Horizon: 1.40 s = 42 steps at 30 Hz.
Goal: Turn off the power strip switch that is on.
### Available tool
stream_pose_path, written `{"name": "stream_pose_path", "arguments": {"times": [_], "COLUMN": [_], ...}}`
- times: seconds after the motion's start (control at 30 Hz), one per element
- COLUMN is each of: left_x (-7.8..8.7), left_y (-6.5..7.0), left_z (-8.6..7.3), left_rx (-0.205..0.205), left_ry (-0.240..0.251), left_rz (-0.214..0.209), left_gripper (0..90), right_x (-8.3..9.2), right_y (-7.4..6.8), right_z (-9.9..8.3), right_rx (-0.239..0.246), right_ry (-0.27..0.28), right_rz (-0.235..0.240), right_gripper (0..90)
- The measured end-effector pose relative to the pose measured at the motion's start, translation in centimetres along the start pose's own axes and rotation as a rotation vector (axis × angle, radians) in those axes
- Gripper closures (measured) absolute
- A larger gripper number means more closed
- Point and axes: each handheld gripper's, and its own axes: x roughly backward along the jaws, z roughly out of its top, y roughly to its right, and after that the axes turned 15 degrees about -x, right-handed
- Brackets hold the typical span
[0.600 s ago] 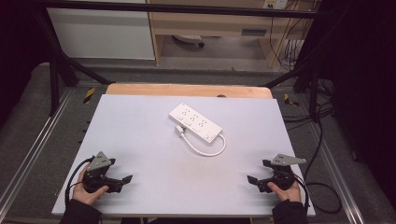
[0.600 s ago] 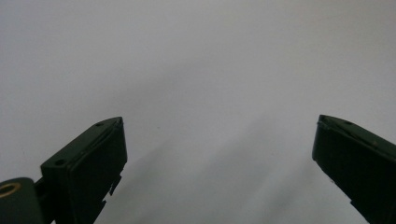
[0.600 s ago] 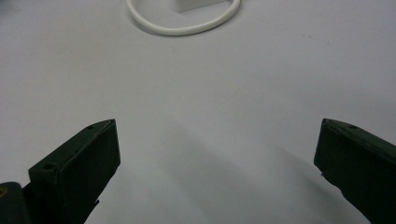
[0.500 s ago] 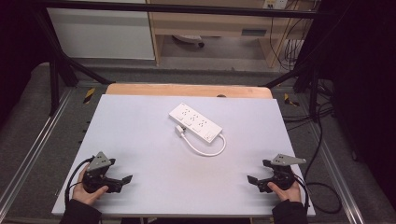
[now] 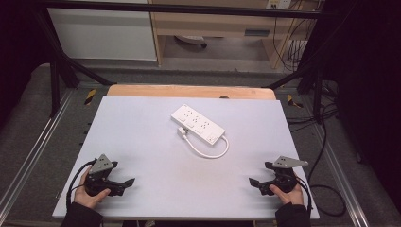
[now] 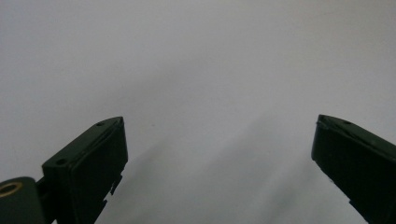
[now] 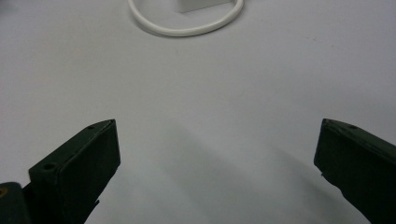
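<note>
Power strip (image 5: 197, 124), rigid and light with a springy looped cord (image 5: 211, 151), is lying mid-tabletop (image 5: 142, 142), likely best pinched across its narrow sides, while left gripper (image 5: 126, 181) and right gripper (image 5: 253, 181) are waiting near the front corners, fingers (image 7: 77, 175) spread and empty.

I am looking down on the table (image 5: 142, 142), where the power strip (image 5: 197, 124) is lying a little past the middle, toward the far edge, running slantwise from far left to near right. Its cable (image 5: 210, 152) is looping out on the near side of it, with the plug (image 5: 182, 133) resting just beside the strip's near edge. The left gripper (image 5: 124, 185) is sitting at the near left corner and the right gripper (image 5: 254, 183) at the near right corner, both well apart from the strip and pointing inward at each other. Beyond the table's far edge a cabinet (image 5: 101, 33) is standing at the left and a desk (image 5: 227, 23) at the right.
</note>
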Motion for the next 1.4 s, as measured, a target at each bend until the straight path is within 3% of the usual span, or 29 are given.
{"name": "stream_pose_path", "arguments": {"times": [1.4], "left_x": [-0.2], "left_y": [0.1], "left_z": [0.1], "left_rx": [-0.001], "left_ry": [-0.007], "left_rz": [0.000], "left_gripper": [3.7], "right_x": [-1.3], "right_y": [-1.8], "right_z": [0.8], "right_rx": [0.032], "right_ry": [-0.005], "right_rz": [0.002], "right_gripper": [0.8]}}
